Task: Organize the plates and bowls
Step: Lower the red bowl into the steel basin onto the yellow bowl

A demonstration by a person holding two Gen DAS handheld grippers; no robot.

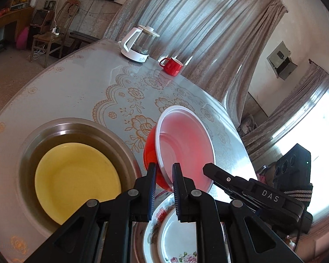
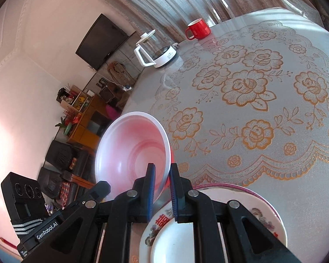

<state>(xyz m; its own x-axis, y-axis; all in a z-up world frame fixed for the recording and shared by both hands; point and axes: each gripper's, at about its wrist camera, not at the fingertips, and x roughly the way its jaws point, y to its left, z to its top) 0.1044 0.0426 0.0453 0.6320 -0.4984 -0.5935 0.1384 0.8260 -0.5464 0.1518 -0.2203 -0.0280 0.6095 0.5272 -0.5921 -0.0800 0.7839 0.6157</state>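
Nearest in both wrist views, the left gripper (image 1: 164, 171) and the right gripper (image 2: 162, 171) each have their jaws pinched narrow on the rim of the same red bowl (image 1: 184, 144), one at each side of its near edge; the bowl is tilted steeply, white inside facing the cameras, and appears to be lifted clear of the table (image 1: 76, 92); directly beneath it lies a flowered plate (image 1: 155, 225) with a smaller white plate (image 2: 173, 241) stacked on it; to the left sits a steel basin (image 1: 118, 140) holding a yellow plate (image 1: 76, 184); far off, a glass kettle (image 1: 140, 43) and a red mug (image 1: 172, 65) stand well apart near the table's edge.

The likely trouble: both grips hold only a thin, smooth lip, so the bowl could swivel or slip out, dropping onto the plates below; two hands pulling unevenly might also twist the rim free; lowering it this tilted could knock the stacked white plate askew.
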